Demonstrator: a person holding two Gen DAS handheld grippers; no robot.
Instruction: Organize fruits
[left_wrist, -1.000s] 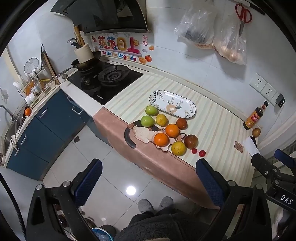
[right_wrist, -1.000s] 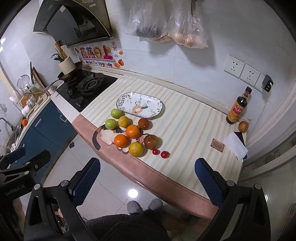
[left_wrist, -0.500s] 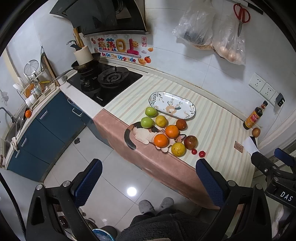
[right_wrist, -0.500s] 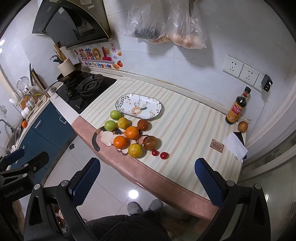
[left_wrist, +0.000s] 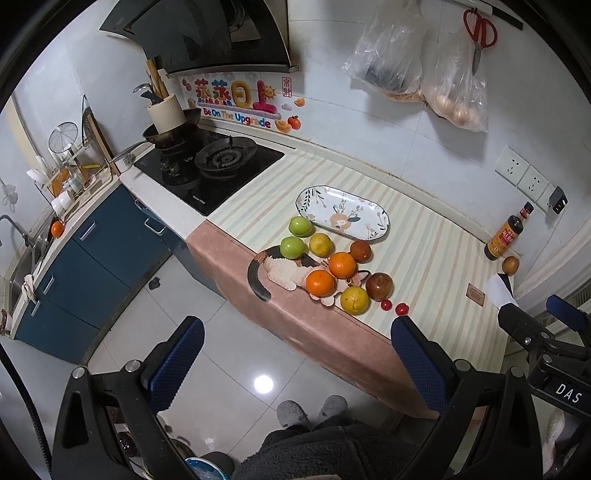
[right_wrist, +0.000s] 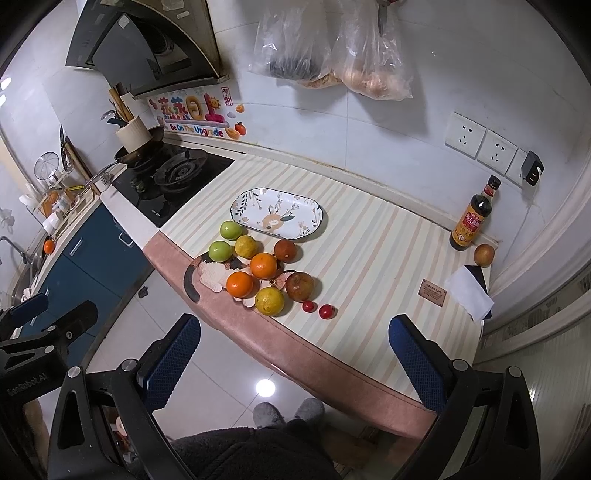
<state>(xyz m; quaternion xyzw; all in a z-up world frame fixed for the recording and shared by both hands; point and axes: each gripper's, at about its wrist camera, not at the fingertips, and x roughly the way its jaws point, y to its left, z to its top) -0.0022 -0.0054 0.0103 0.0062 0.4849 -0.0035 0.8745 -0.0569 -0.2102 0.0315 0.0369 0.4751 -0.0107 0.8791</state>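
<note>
soy sauce bottle (right_wrist: 474, 216) upright at back right edge of counter, lone brown fruit (right_wrist: 484, 254) and white paper (right_wrist: 468, 294) beside it. gas hob (left_wrist: 210, 169) at left end, bagged goods (left_wrist: 421, 70) hang on wall above. nothing blocks fruit cluster (right_wrist: 263, 266): two green, two yellow, two orange, two dark red-brown, two cherry tomatoes, packed near front edge on striped mat (right_wrist: 369, 251). oval patterned plate (right_wrist: 278, 212) empty, just behind cluster. left gripper (left_wrist: 295, 362) and right gripper (right_wrist: 293, 360) both wide apart, holding nothing, above tiled floor, short of counter.
</note>
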